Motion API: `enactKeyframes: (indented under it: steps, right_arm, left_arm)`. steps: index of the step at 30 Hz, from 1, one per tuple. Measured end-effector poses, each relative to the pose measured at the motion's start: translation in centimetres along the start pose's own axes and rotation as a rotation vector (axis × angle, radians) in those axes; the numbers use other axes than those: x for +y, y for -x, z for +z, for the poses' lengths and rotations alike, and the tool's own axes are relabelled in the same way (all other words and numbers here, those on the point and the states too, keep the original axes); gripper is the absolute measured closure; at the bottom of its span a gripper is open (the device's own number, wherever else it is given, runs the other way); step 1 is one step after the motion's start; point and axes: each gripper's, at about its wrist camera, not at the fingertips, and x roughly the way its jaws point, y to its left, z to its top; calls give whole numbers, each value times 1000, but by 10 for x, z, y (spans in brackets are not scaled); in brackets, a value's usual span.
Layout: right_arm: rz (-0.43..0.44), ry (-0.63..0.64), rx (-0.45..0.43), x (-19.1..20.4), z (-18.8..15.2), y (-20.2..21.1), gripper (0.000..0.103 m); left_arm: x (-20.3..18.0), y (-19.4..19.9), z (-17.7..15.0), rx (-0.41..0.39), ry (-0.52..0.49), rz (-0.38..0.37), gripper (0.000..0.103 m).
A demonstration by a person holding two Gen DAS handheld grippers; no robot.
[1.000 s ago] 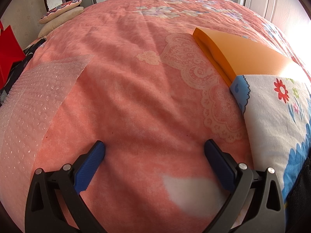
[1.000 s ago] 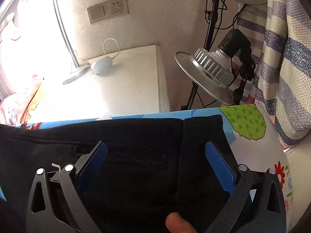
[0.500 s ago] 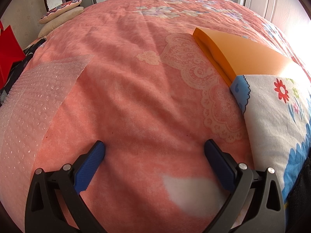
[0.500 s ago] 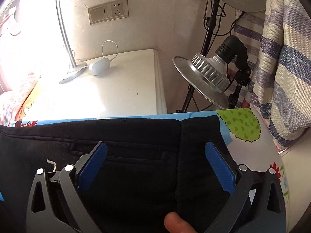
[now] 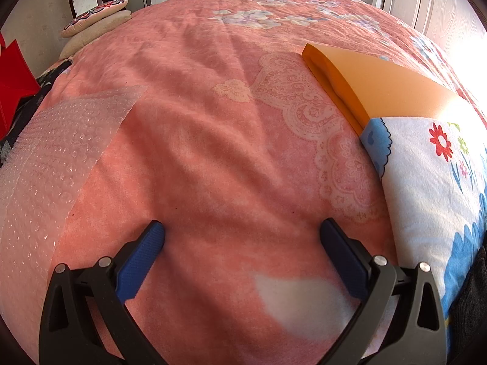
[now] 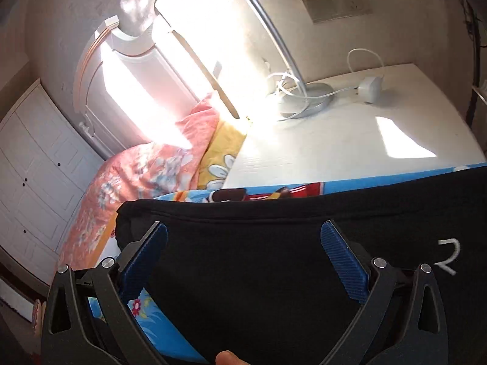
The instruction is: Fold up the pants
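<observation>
Hovering wide open over black fleece pants [image 6: 274, 258] — right gripper [image 6: 243, 243]; best lowered squarely onto the far-left corner; left gripper [image 5: 242, 237] gaping, idle.

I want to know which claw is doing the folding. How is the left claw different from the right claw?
The left gripper hangs over the pink bedspread, while the right gripper is over the black pants. A fingertip shows below the right gripper; none shows by the left. Both are open, hold nothing, and have blue pads on black frames.

Two low wrist views over bed [image 5: 213, 121]
</observation>
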Motion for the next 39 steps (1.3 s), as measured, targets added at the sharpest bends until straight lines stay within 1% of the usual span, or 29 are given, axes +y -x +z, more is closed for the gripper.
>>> enactKeyframes:
  steps: [1, 3, 4, 5, 6, 7, 8, 9, 10, 11, 12, 14, 17, 18, 19, 21, 22, 24, 25, 26, 27, 28, 29, 32, 33, 34, 36, 38, 39]
  right_arm:
    - [17, 40, 31, 22, -3, -25, 5]
    - [12, 137, 95, 55, -9, -74, 5]
    - [8, 140, 163, 61, -14, -100, 5]
    - [-7, 105, 237, 62, -21, -124, 4]
    - [-45, 124, 203, 68, -30, -128, 4]
    - [-55, 188, 188, 81, -34, -126, 4]
    - [-6, 200, 237, 88, -39, -128, 5]
    - [28, 196, 257, 93, -44, -125, 6]
    - [2, 226, 229, 99, -48, -114, 6]
    - [-22, 270, 171, 106, -49, -100, 6]
    - [-28, 292, 120, 110, -50, -83, 6]
    - [-52, 274, 57, 111, -45, -52, 5]
    - [-125, 185, -31, 105, -38, -9, 5]
    - [-150, 152, -46, 100, -36, 3, 5]
    - [-155, 140, -39, 97, -34, 12, 5]
    - [-162, 191, -24, 88, -32, 39, 5]
    - [-194, 242, -48, 82, -33, 62, 5]
    - [-300, 322, -152, 62, -38, 118, 5]
    - [-350, 310, -196, 50, -39, 139, 5]
    - [-384, 257, -212, 37, -37, 153, 5]
    - [-384, 196, -209, 27, -35, 161, 5]
    - [-359, 157, -201, 22, -34, 166, 5]
    - [-337, 157, -188, 23, -36, 166, 5]
    - [-324, 262, -131, 38, -46, 158, 5]
    - [-334, 301, -106, 42, -53, 160, 5]
    - [-361, 340, -104, 43, -59, 165, 5]
    - [-431, 430, -127, 40, -80, 180, 5]
    - [-486, 483, -119, 24, -107, 191, 5]
    - [-505, 479, -103, 13, -121, 194, 5]
  left_arm:
    - [0, 0, 0, 0, 0, 0, 1]
    - [0, 0, 0, 0, 0, 0, 1]
    - [0, 0, 0, 0, 0, 0, 1]
    - [0, 0, 0, 0, 0, 0, 1]
    - [0, 0, 0, 0, 0, 0, 1]
    - [0, 0, 0, 0, 0, 0, 1]
    - [0, 0, 0, 0, -1, 1, 1]
    - [0, 0, 0, 0, 0, 0, 1]
    - [0, 0, 0, 0, 0, 0, 1]
    - [0, 0, 0, 0, 0, 0, 1]
    - [0, 0, 0, 0, -1, 1, 1]
    - [0, 0, 0, -1, 0, 0, 1]
    - [0, 0, 0, 0, 0, 0, 1]
    - [0, 0, 0, 0, 0, 0, 1]
    - [0, 0, 0, 0, 0, 0, 1]
    - [0, 0, 0, 0, 0, 0, 1]
    - [0, 0, 0, 0, 0, 0, 1]
    - [0, 0, 0, 0, 0, 0, 1]
    - [0, 0, 0, 0, 0, -1, 1]
    - [0, 0, 0, -1, 0, 0, 1]
    - [0, 0, 0, -1, 0, 1, 1]
    - [0, 0, 0, 1, 0, 0, 1]
    - [0, 0, 0, -1, 0, 0, 1]
    - [0, 0, 0, 0, 0, 0, 1]
    - [0, 0, 0, 0, 0, 0, 1]
    - [0, 0, 0, 0, 0, 0, 1]
    - [0, 0, 0, 0, 0, 0, 1]
    - [0, 0, 0, -1, 0, 0, 1]
    - [0, 0, 0, 1, 0, 0, 1]
